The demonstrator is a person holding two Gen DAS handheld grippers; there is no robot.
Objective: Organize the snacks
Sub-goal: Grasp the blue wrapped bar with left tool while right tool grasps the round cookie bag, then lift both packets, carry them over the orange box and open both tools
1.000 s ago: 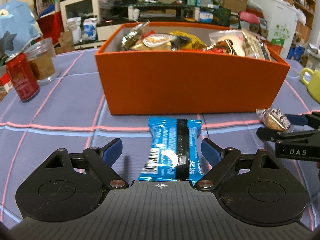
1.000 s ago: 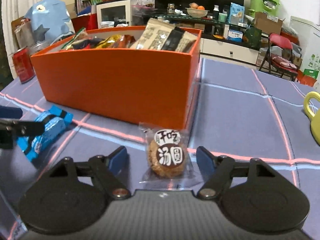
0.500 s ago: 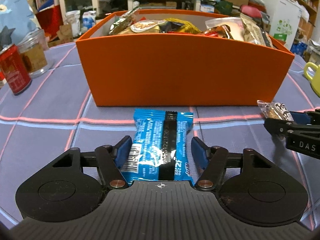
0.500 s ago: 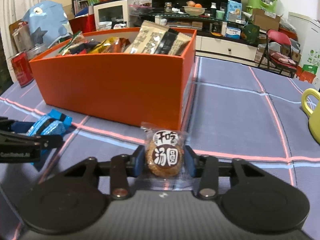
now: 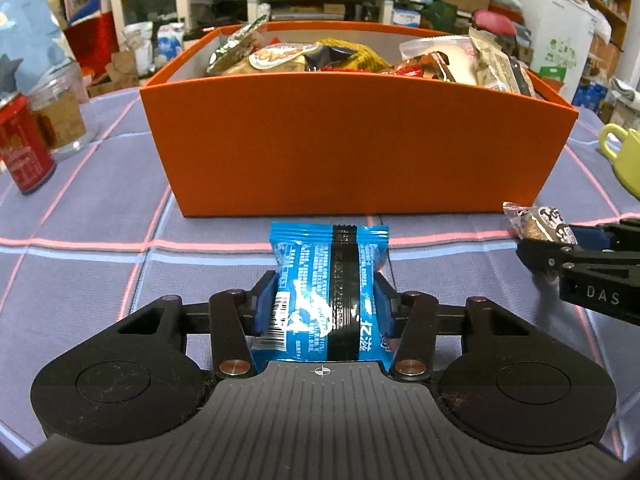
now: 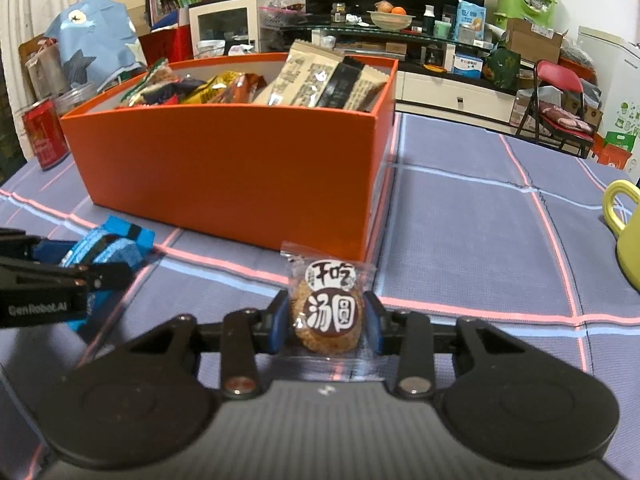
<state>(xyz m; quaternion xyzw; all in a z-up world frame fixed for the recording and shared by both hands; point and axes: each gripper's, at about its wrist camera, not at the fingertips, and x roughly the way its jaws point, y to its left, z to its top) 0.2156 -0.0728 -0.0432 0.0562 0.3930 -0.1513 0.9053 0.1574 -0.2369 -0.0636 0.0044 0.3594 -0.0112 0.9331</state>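
Note:
A blue snack packet [image 5: 328,256] lies on the checked tablecloth in front of the orange box [image 5: 352,152]. My left gripper [image 5: 324,300] has its jaws closing on this packet, and both blue pads press its sides. In the right wrist view, a round cookie in a clear wrapper [image 6: 328,308] sits between the pads of my right gripper [image 6: 327,320], which is shut on it. The orange box [image 6: 224,168] is full of several snack packets. Each gripper shows in the other's view: the right gripper [image 5: 560,248] with its cookie, and the left gripper [image 6: 100,264] with the blue packet.
A red can [image 5: 22,148] and a glass jar [image 5: 60,116] stand left of the box. A yellow-green mug [image 6: 624,228] stands at the right edge of the table. Shelves, a chair and clutter fill the room beyond the table.
Both pairs of jaws went from wide apart to closed: the left on the blue packet, the right on the wrapped cookie. The left gripper came slightly nearer the box.

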